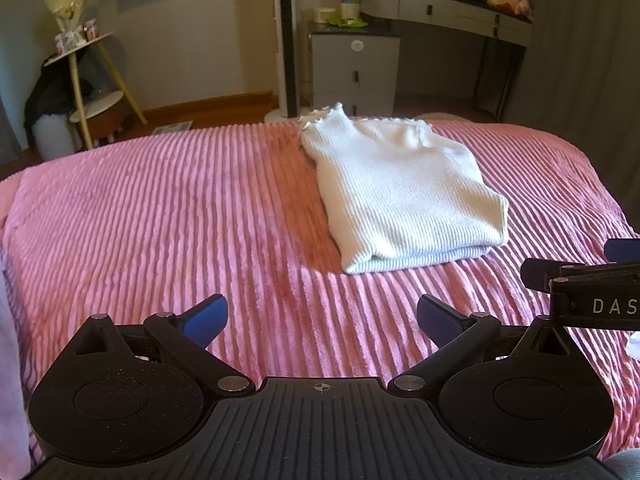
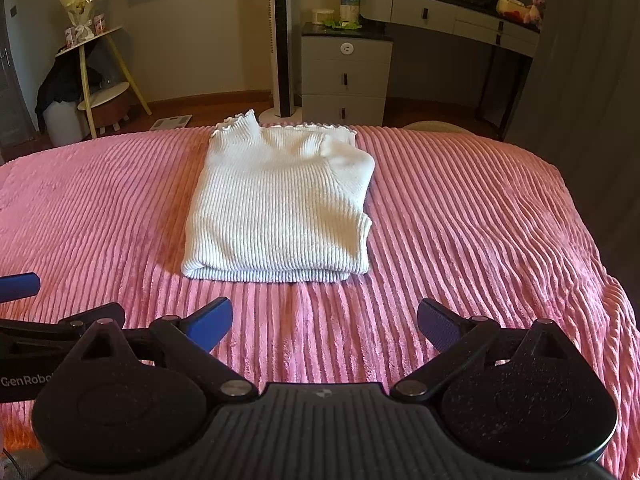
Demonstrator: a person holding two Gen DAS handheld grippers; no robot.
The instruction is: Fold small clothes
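A white ribbed knit sweater [image 1: 400, 188] lies folded into a neat rectangle on the pink ribbed bed cover [image 1: 180, 216], its frilled collar at the far edge. It also shows in the right wrist view [image 2: 280, 208], straight ahead. My left gripper [image 1: 322, 320] is open and empty, above the cover, nearer than the sweater and left of it. My right gripper [image 2: 325, 322] is open and empty, just short of the sweater's near fold. Each gripper appears at the edge of the other's view.
The bed cover [image 2: 480, 220] ends at the far and right edges. Beyond it stand a grey drawer unit [image 2: 346, 76], a tower fan [image 2: 280, 40], a dressing table [image 2: 452, 12] with a mirror and a small yellow-legged shelf [image 2: 104, 76].
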